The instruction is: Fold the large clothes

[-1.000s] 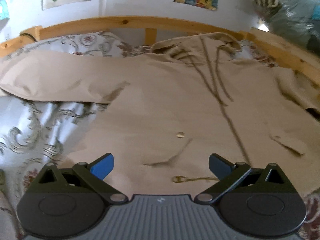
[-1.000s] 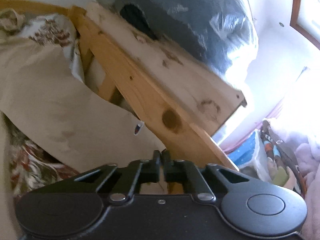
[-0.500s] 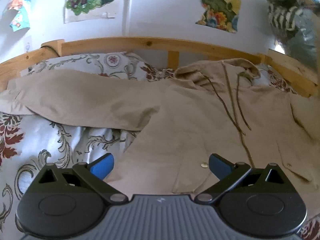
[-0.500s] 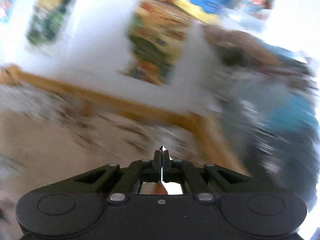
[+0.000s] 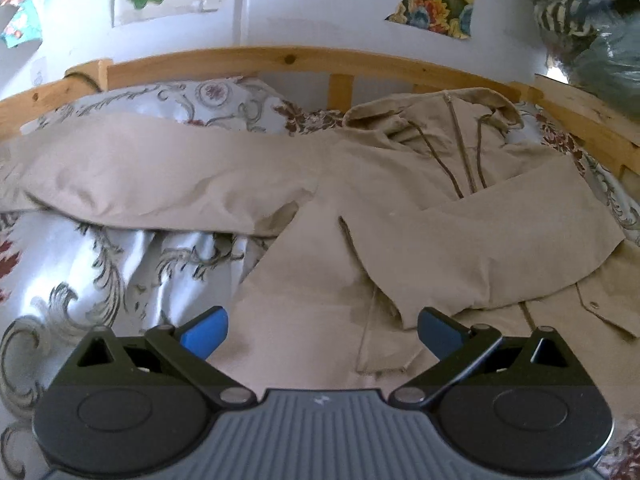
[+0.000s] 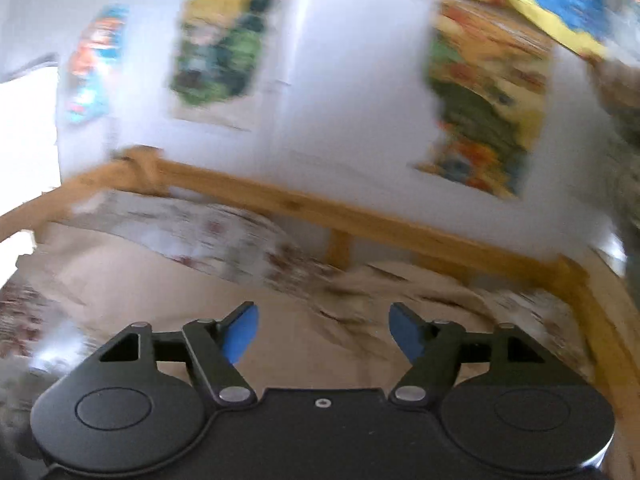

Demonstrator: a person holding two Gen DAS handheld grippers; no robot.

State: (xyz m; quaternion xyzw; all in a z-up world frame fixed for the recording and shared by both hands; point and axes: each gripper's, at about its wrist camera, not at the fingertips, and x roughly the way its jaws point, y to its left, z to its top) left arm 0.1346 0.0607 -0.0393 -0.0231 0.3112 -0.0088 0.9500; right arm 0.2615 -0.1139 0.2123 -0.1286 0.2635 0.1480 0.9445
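Note:
A large beige hooded jacket lies spread on the bed, its hood toward the headboard. Its left sleeve stretches out to the left. The right sleeve lies folded across the jacket's chest. My left gripper hovers open over the jacket's lower part, nothing between its blue pads. In the blurred right wrist view my right gripper is above the jacket, its jaws opening, with nothing between them.
A wooden bed rail runs along the far side and down the right. A floral bedspread shows at the left. Posters hang on the white wall. Bagged bundles pile up at the upper right.
The right sleeve now lies folded over the jacket's chest. My right gripper swung from the bed rail toward the wall and opened. My left gripper drew back, showing more of the bed.

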